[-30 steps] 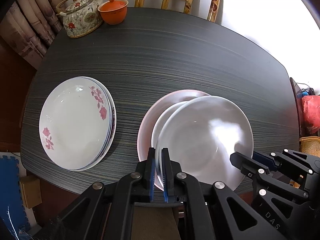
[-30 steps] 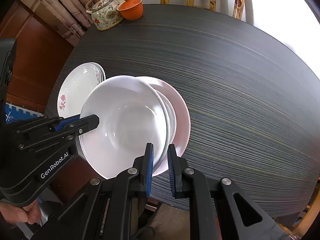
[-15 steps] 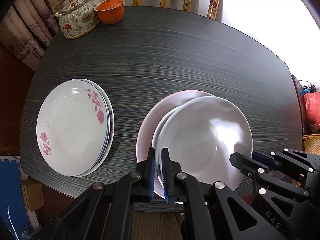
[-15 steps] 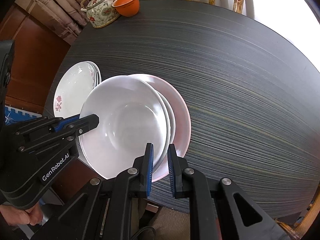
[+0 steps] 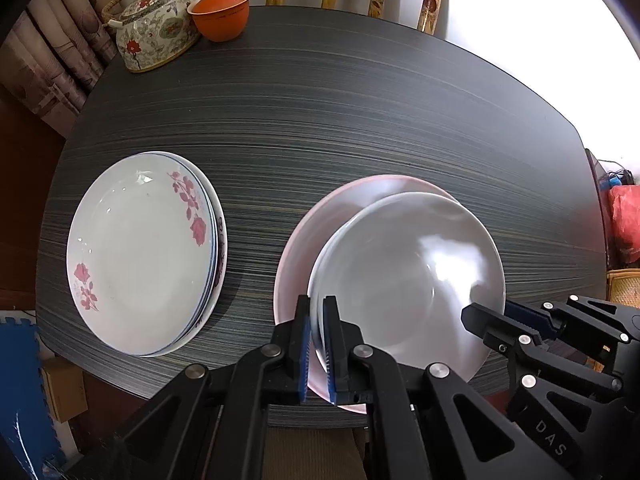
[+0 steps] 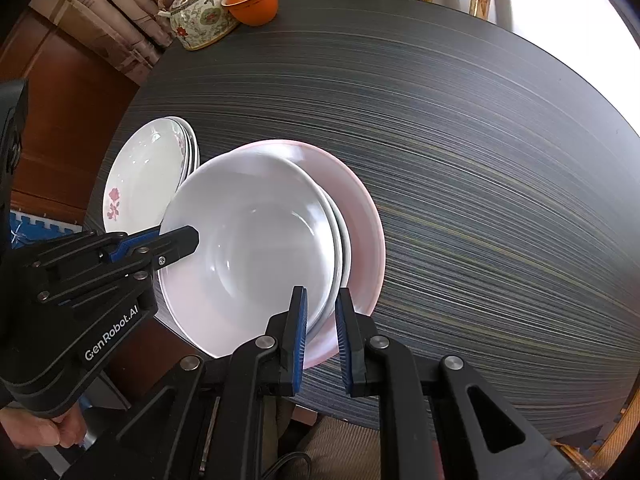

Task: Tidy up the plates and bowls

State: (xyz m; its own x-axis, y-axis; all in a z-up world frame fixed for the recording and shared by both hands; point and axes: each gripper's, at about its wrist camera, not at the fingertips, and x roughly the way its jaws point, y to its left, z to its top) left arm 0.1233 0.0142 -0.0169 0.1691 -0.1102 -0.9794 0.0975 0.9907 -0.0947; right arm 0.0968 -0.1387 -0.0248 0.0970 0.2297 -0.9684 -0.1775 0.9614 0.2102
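While both grippers pinch opposite edges of the white bowl (image 5: 412,280), it sits over the pink plate (image 5: 304,240) near the front edge of the dark table (image 5: 340,112). Left gripper (image 5: 317,344) jaws closed on the bowl's left rim; right gripper (image 6: 321,332) jaws clamped on its right rim. Floral plates (image 5: 140,260) stacked well left of the pink plate. Teapot (image 5: 156,32) and orange lidded cup (image 5: 220,14) far behind it, at the table's back left corner.
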